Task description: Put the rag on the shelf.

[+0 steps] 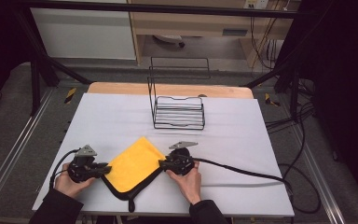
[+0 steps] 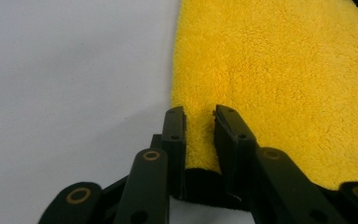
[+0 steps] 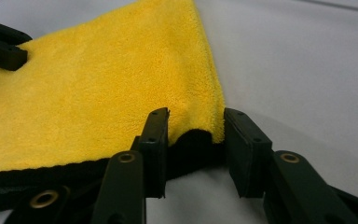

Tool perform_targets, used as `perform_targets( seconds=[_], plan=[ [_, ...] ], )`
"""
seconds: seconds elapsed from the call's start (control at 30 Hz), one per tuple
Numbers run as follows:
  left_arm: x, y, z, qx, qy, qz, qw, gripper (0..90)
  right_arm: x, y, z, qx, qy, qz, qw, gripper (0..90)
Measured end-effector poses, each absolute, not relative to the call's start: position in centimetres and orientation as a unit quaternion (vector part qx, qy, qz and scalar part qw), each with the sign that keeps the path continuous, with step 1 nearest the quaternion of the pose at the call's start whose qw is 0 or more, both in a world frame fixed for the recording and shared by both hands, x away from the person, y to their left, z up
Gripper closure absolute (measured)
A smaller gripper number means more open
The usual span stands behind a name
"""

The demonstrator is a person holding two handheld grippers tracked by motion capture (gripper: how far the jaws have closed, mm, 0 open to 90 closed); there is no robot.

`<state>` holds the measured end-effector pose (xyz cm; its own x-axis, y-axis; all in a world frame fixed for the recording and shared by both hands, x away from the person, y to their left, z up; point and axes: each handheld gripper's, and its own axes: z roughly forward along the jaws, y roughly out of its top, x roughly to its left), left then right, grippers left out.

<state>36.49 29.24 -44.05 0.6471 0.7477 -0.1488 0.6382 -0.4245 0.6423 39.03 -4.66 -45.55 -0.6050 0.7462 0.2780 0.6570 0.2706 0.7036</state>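
A yellow cloth (image 1: 133, 165) with a black underside and black edging lies flat on the white table near its front edge. My left gripper (image 1: 108, 167) lies at the cloth's left corner. In the left gripper view the gripper (image 2: 199, 112) has both pads pressed on a pinched fold of the yellow cloth (image 2: 270, 70). My right gripper (image 1: 161, 163) is at the cloth's right corner. In the right gripper view the gripper (image 3: 196, 114) stands around the corner of the cloth (image 3: 98, 84), which lies loose between the jaws, unpinched. The left gripper's jaw (image 3: 0, 46) shows at the far corner.
A black wire rack (image 1: 177, 112) stands at the back middle of the table (image 1: 242, 140). A black cable (image 1: 242, 172) trails right from my right gripper, off the table's edge. Black frame posts stand at both back corners.
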Motion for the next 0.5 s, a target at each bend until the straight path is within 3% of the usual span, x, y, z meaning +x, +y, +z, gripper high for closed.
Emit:
perform_targets(
  seconds=[0.17,0.5],
  plan=[
    [36.5,29.1,-43.8,0.838,0.421,0.076,0.340,81.9,39.2,-4.7,-45.3,0.443,0.794,0.414,0.034,78.2],
    [35.5,27.9,-43.4,0.823,0.431,0.049,0.367,84.3,39.7,-6.0,-42.9,0.422,0.805,0.416,0.039,80.5]
  ],
)
